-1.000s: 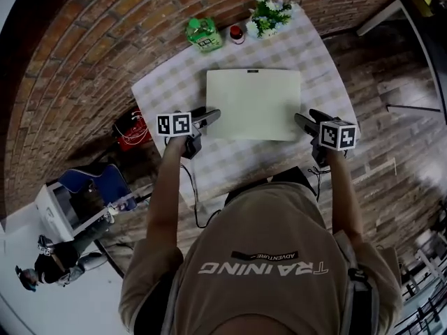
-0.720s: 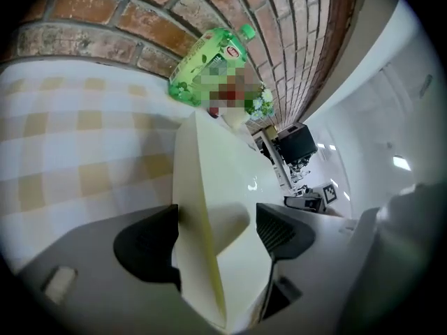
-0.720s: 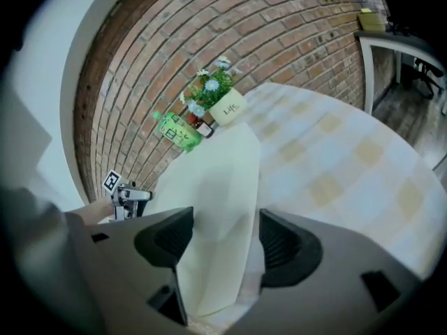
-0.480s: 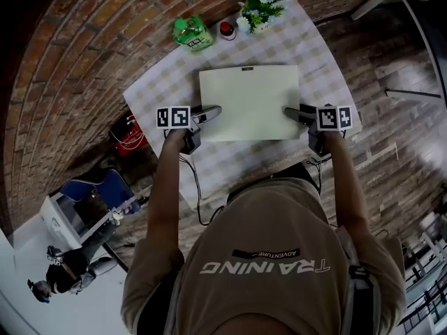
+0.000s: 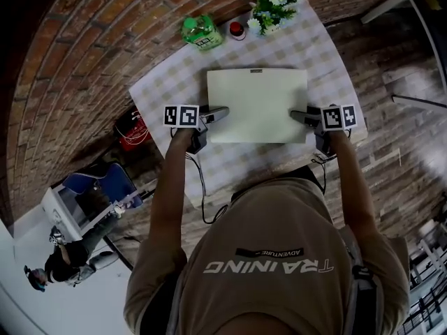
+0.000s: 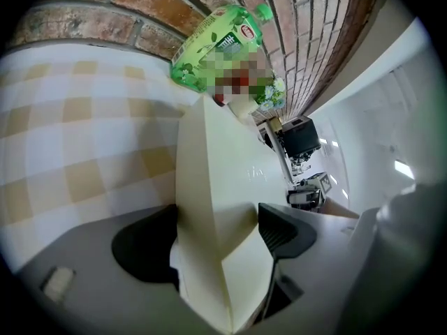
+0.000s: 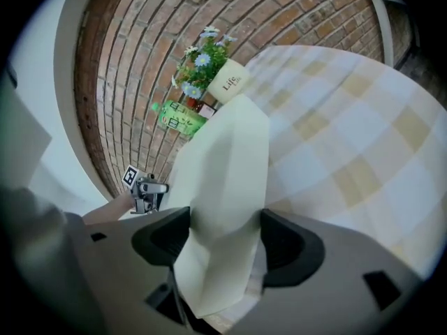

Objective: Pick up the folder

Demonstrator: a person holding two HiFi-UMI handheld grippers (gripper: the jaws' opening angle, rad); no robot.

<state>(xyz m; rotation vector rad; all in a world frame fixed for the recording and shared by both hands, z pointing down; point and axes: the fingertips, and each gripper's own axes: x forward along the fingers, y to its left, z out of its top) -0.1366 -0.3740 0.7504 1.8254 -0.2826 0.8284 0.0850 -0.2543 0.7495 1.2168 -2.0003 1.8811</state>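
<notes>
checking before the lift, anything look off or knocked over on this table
The green bottle at the back seems to lie on its side, while the flower pot near it stands upright. The folder lies flat, nothing spilled.

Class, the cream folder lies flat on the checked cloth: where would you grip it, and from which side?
Grip the folder at its two side edges, from left and right at once, one finger under, one over: it is thin, broad and flat, likely to sag from one side. The left gripper and right gripper, jaws just opened wider, straddle those edges.
</notes>
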